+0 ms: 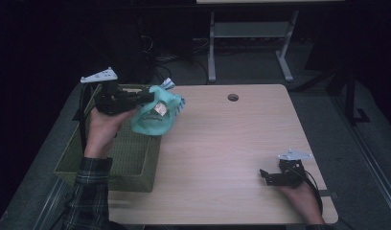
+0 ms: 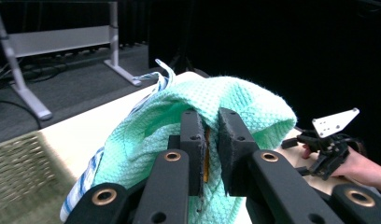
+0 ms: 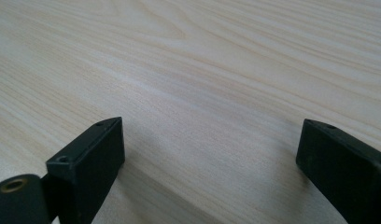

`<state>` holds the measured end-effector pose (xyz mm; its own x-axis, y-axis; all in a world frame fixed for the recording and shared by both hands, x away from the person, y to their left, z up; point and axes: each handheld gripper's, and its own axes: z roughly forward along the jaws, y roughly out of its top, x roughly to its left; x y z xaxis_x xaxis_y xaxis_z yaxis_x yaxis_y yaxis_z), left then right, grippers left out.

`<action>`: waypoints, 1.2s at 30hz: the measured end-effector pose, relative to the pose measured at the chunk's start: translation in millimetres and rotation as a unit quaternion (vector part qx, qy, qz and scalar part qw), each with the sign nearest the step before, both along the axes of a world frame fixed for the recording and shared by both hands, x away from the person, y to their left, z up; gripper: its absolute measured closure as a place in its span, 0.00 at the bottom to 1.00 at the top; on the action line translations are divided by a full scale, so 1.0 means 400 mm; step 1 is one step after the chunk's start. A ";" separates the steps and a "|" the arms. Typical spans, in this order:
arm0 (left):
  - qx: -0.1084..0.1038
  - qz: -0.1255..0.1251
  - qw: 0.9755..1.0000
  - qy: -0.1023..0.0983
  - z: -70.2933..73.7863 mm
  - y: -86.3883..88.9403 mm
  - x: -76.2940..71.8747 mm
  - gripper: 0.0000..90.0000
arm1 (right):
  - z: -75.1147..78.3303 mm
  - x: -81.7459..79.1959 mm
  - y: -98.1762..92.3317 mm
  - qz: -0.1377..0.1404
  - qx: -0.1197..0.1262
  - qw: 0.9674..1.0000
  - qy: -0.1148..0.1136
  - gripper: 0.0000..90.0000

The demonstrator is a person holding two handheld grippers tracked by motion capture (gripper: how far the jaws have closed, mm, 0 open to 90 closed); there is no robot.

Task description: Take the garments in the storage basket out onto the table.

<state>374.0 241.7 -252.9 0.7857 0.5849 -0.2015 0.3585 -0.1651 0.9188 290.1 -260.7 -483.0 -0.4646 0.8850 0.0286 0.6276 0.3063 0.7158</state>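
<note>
A mint-green waffle cloth (image 1: 157, 114) with a blue-and-white striped edge hangs in the air at the table's far left, above the rim of a green woven basket (image 1: 131, 158). My left gripper (image 1: 148, 98) is shut on a fold of it. In the left gripper view the cloth (image 2: 156, 130) drapes over both jaws of the left gripper (image 2: 208, 140), which pinch it with a thin gap between them. My right gripper (image 1: 266, 175) rests open on the wooden table (image 1: 232, 139) near its front right corner. In the right gripper view the right gripper (image 3: 209, 154) has only bare wood between its jaws.
The basket stands against the table's left edge, under my left forearm. A round cable hole (image 1: 233, 97) lies near the table's far edge. A grey metal frame (image 1: 251, 43) stands on the floor beyond the table. My right hand and gripper (image 2: 331, 149) appear far off in the left gripper view.
</note>
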 end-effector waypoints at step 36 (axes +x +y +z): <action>0.014 -0.092 0.996 0.007 -0.097 -0.262 0.001 0.90 | 0.000 0.000 0.000 0.001 -0.001 1.000 0.000 0.08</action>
<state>374.5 136.8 -291.8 0.8773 0.4372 -0.1978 0.3320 -0.2553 0.9081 290.0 -260.8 -483.0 -0.4665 0.8841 0.0274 0.6274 0.3089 0.7148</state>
